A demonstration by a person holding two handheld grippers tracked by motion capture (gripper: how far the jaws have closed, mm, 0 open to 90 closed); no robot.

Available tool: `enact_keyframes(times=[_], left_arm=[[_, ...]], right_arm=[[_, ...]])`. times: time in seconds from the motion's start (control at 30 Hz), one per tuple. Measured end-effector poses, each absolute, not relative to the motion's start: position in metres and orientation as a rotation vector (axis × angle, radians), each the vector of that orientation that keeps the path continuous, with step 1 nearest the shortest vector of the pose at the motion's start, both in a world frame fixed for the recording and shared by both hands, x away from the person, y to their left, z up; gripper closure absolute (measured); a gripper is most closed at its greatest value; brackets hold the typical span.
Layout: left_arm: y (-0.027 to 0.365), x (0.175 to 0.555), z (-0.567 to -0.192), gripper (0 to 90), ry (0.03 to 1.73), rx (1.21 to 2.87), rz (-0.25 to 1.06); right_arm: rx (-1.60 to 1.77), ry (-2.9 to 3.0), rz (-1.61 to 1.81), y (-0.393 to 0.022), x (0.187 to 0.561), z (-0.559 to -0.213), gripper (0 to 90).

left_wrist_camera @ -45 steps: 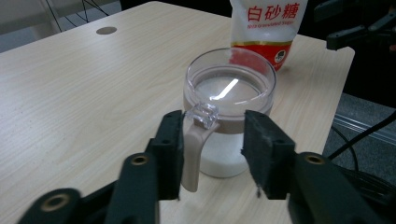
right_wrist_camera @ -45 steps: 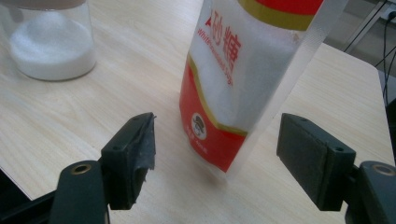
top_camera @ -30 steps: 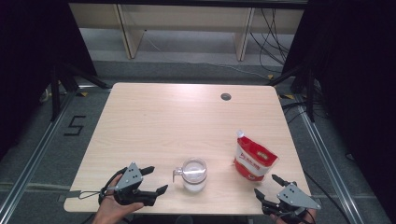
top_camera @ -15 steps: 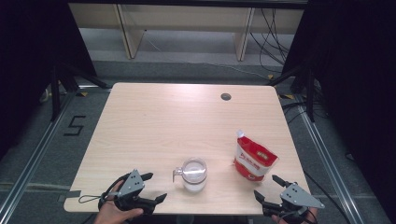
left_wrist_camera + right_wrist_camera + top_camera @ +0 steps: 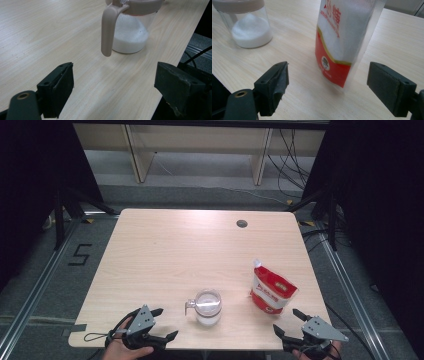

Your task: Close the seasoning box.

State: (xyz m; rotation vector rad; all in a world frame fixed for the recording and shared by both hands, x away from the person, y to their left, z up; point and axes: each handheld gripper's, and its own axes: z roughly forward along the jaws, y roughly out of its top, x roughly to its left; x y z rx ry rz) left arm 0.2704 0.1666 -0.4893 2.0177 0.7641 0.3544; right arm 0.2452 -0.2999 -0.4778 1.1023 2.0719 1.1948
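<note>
Pouch: the red-and-white pouch (image 5: 271,291) stands upright near the worktop's front right edge, its opened top leaning a little toward the far side; its long axis runs up from the worktop (image 5: 190,250).
Jar: the clear jar (image 5: 207,306) with a pinkish lid and white grains inside stands just left of the pouch, apart from it, its handle (image 5: 109,27) pointing toward the left side.
Pouch from right claw: straight ahead of the right claw (image 5: 292,325) and near it; in the right gripper view the pouch (image 5: 344,40) sits between the lines of the two jaws but beyond their tips, untouched.
Jar from left claw: ahead and to the right of the left claw (image 5: 165,324); the handle hangs beyond the jaw tips, not between them.
Nearer hand: the right one for the pouch, the left for the jar.
Right claw: jaws wide apart after just opening further, nothing between the pads.
Left claw: jaws spread wide, empty, hovering over the front edge.
Likely next move: a short forward reach by each claw.
</note>
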Motion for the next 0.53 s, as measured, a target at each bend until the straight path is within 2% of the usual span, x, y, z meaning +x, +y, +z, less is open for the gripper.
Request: enact_keyframes(times=[0.53], left_arm=[[0.167, 0.2743, -0.4927, 15.6, 0.755, 2.037, 0.348]], right_arm=[[1.117, 2.083, 1.182, -0.3054, 0.2498, -0.483, 17.9]])
